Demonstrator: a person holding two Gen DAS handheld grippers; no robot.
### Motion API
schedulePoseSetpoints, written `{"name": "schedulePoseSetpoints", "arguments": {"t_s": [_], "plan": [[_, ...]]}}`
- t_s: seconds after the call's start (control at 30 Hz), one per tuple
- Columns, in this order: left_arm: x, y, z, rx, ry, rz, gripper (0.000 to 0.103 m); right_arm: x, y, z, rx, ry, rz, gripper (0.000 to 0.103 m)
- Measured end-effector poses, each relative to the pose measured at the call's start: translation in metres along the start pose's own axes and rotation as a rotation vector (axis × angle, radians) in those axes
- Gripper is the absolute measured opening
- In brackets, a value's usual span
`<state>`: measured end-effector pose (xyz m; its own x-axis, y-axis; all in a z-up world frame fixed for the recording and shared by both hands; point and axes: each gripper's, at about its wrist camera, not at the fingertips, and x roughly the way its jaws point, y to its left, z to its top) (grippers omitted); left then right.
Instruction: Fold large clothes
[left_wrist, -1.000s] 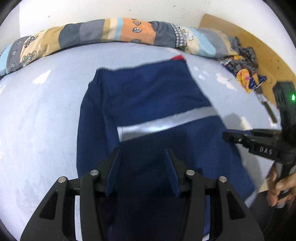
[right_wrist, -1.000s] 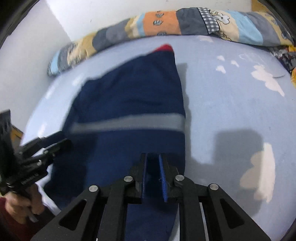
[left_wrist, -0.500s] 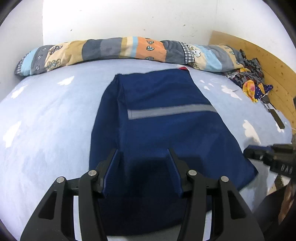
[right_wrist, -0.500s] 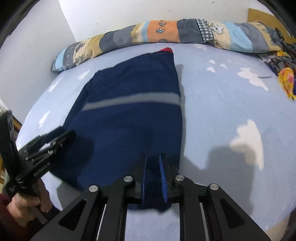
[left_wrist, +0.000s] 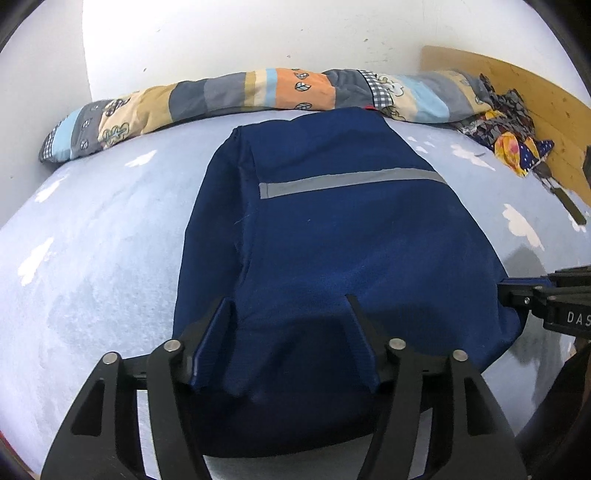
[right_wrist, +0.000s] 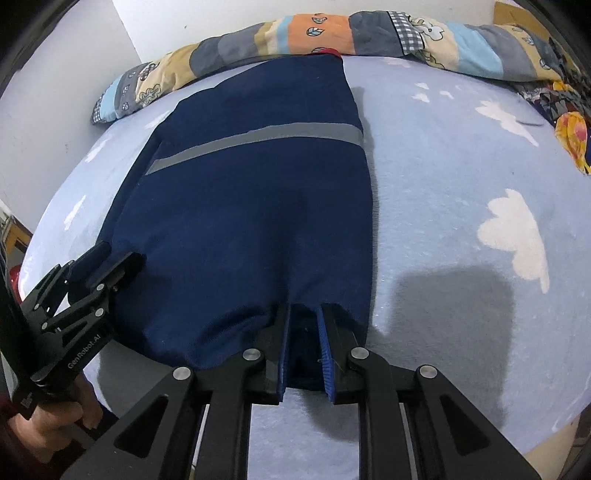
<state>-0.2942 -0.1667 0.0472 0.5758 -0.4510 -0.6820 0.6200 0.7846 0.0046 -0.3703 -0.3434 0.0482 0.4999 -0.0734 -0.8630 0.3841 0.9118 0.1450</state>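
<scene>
Now both tools angle down over the bed (left_wrist: 92, 236); one navy garment (left_wrist: 332, 240) with one grey stripe lies flat beside one patchwork quilt (left_wrist: 258, 96). Left tool (left_wrist: 288, 328) has just been opening, fabric loose between its fingers; right tool (right_wrist: 303, 325) stays clenched on the hem.

readable text, two spots only. left wrist view, right edge of frame: white letters "das" on black body of right gripper (left_wrist: 517, 295), cut off by frame edge. right wrist view, lower left of frame: white "genrobot.ai" along black arm of left gripper (right_wrist: 110, 264). nothing legible on garment, bedding or wall.
</scene>
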Motion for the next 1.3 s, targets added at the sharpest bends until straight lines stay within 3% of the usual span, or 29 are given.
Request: {"name": "schedulePoseSetpoints", "arguments": {"t_s": [0.17,0.37,0.57,0.87,1.07,1.2,1.3], "plan": [[0.000,0.002,0.001,-0.020,0.005,0.002,0.067,-0.002,0.001,-0.002,0.005,-0.022,-0.006,0.016],[-0.013,0.001,0.001,-0.056,-0.006,0.015,0.066,-0.042,0.011,-0.018,0.013,-0.163,-0.022,0.019],[-0.038,-0.008,-0.007,-0.037,-0.037,0.009,0.066,-0.059,0.027,-0.040,-0.021,-0.200,-0.002,0.019],[-0.028,-0.018,-0.015,0.063,-0.023,0.026,0.066,-0.034,0.028,-0.039,-0.014,-0.121,0.016,0.021],[-0.027,-0.021,-0.017,0.071,-0.025,0.032,0.066,-0.021,0.026,-0.040,-0.003,-0.067,0.030,0.020],[-0.027,-0.021,-0.017,0.070,-0.029,0.031,0.066,0.000,0.018,-0.046,0.049,0.026,0.056,0.022],[-0.026,-0.019,-0.017,0.068,-0.029,0.026,0.066,0.000,0.014,-0.046,0.078,0.027,0.071,0.022]]}}
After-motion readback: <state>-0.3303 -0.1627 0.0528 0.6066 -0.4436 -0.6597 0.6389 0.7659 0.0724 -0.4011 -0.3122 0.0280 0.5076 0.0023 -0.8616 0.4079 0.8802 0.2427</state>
